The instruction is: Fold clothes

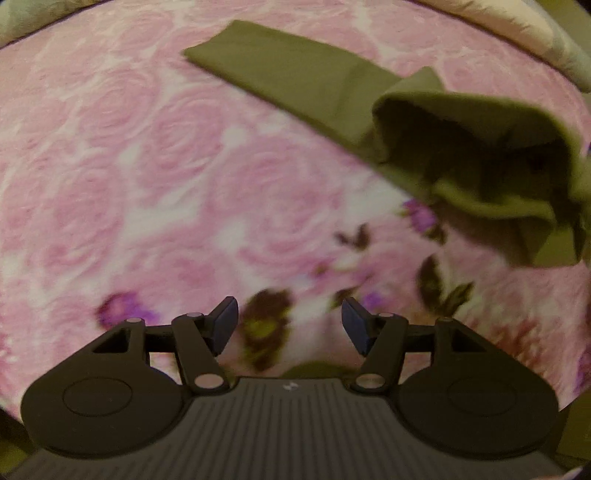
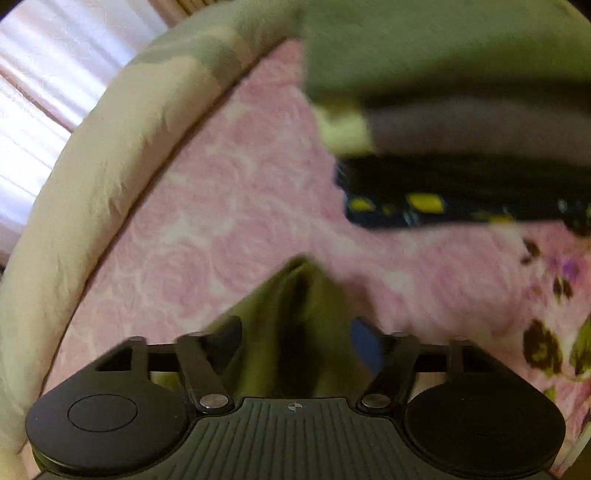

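Observation:
An olive green garment [image 1: 306, 81] lies partly folded on the pink rose-patterned bed cover [image 1: 147, 166]. Its right end [image 1: 480, 158] is lifted off the cover and hangs bunched. My left gripper [image 1: 290, 325] is open and empty, low over the cover, to the left of and below the lifted end. In the right wrist view, olive cloth [image 2: 295, 332] fills the gap between the fingers of my right gripper [image 2: 295, 347], which looks closed on it and holds it above the bed cover [image 2: 221, 221].
A cream quilt roll [image 2: 92, 166] borders the bed on the left, with a bright curtain [image 2: 37, 92] behind it. A stack of folded clothes [image 2: 461, 147], green, grey and dark with yellow spots, sits at the upper right. The cream quilt [image 1: 517, 33] shows at top right.

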Demonstrator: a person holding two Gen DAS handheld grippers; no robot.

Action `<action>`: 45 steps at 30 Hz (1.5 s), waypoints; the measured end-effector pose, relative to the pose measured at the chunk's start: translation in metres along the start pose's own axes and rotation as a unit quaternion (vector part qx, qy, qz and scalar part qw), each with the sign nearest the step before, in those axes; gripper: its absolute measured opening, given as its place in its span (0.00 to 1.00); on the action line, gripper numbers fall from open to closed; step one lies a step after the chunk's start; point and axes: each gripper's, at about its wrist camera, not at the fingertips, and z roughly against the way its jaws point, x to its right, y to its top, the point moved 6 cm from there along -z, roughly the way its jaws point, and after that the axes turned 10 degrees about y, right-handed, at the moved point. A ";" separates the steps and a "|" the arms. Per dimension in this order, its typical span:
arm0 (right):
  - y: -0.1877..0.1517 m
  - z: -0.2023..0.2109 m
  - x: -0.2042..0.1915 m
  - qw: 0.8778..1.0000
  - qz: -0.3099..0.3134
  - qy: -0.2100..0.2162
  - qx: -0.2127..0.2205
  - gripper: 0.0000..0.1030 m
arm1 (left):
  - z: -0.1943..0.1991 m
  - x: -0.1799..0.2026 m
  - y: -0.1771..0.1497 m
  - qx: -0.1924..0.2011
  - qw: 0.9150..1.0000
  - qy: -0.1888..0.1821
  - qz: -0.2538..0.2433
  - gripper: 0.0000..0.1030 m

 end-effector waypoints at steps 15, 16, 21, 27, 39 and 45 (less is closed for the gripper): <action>-0.125 -0.007 0.037 0.975 0.217 -0.014 -0.046 0.68 | -0.030 0.006 0.046 0.001 0.982 -0.092 0.162 0.56; -0.131 -0.006 0.026 0.960 0.276 -0.012 -0.043 0.68 | -0.030 0.002 0.050 0.001 0.980 -0.097 0.176 0.56; -0.179 -0.019 -0.017 0.865 0.499 -0.022 -0.055 0.68 | -0.025 -0.012 0.064 0.007 0.953 -0.157 0.258 0.57; -0.200 -0.054 -0.020 0.769 0.633 -0.074 -0.054 0.69 | -0.037 -0.013 0.078 0.010 0.926 -0.203 0.319 0.58; -0.187 -0.080 -0.050 0.682 0.727 -0.013 -0.072 0.00 | -0.023 0.014 0.153 0.070 0.941 -0.236 0.233 0.03; -0.061 -0.052 -0.099 0.858 0.510 0.003 0.067 0.00 | 0.049 0.047 0.284 0.227 0.925 -0.264 0.149 0.15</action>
